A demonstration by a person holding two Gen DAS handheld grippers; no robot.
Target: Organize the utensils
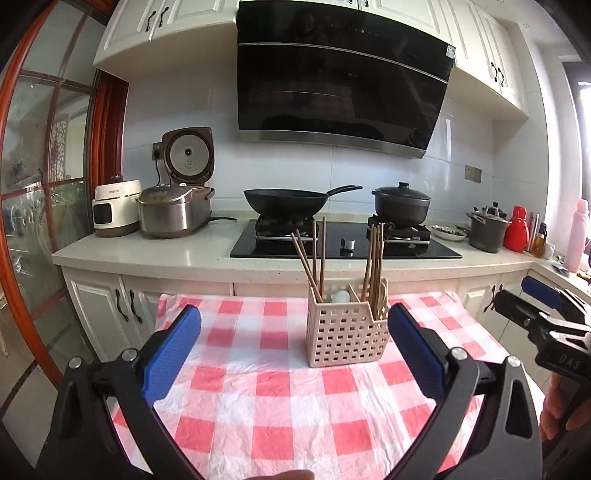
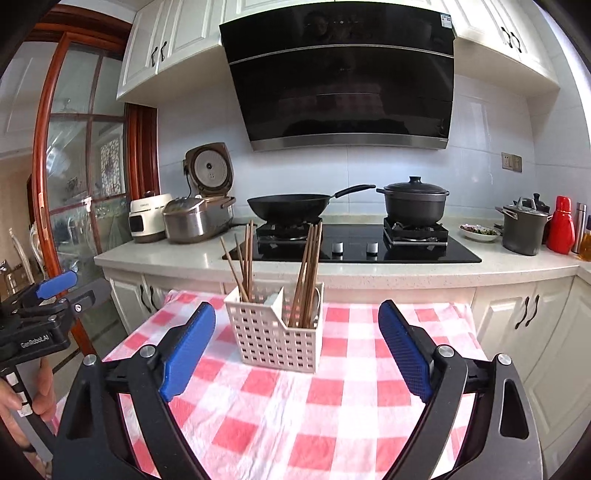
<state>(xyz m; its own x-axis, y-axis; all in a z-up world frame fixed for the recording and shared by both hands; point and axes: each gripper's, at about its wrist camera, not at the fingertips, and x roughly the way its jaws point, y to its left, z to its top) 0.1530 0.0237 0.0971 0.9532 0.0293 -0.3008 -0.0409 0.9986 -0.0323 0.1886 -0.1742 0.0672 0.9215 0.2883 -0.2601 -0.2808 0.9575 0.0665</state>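
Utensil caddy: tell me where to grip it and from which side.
Grip the caddy across its outer side walls, low down, coming in level from the near side. Its perforated walls are flat and upright, while chopsticks rising from both compartments block any approach from above.

White-tiled wall [image 1: 177,110] at the back, cream cabinets [image 2: 173,33] flanking a glossy black range hood [image 1: 340,77], pale countertop [image 1: 147,251] carrying a black hob [image 2: 351,247], red-framed glass door [image 1: 44,177] left, daylight washing in from the right.
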